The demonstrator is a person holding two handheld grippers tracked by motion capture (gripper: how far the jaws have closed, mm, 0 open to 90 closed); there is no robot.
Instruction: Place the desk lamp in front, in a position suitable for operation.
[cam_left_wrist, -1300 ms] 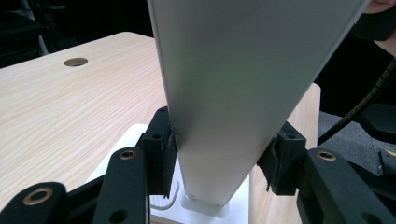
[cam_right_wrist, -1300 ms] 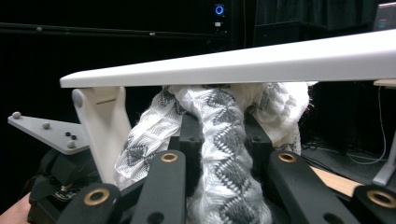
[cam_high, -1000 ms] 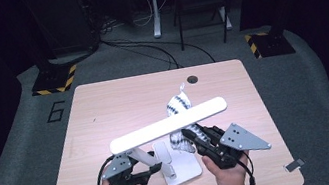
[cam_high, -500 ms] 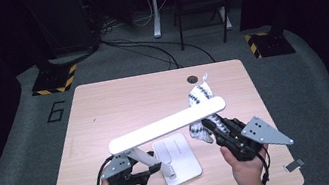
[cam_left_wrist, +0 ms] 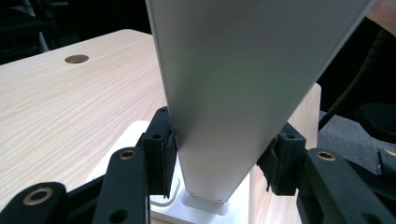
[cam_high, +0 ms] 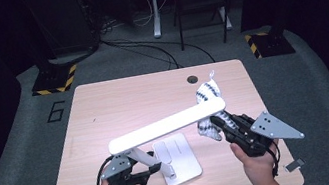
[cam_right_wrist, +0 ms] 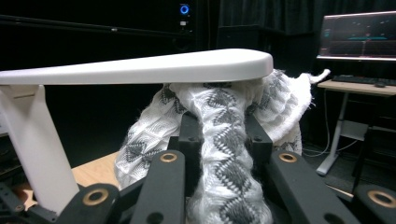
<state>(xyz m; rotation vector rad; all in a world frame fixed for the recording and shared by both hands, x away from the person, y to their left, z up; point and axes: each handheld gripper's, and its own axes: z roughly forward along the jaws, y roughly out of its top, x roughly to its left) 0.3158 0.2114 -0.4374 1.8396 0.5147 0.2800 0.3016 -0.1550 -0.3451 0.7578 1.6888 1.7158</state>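
Under lamp head [cam_high: 168,126], gripped cloth [cam_high: 205,93], seemingly touching.

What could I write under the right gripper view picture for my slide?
Right gripper presses a patterned white cloth up against the underside of a white desk lamp's head.

High overhead, two close gripper views, shared lamp [cam_high: 168,126]

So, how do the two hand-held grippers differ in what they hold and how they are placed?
The left hand-held gripper clamps the rigid white upright of the desk lamp, while the right hand-held gripper is shut on a soft black-and-white patterned cloth. The left one sits low beside the lamp base; the right one presses its cloth up under the far end of the lamp head. Both are black, two-jawed and carry a grey plate.
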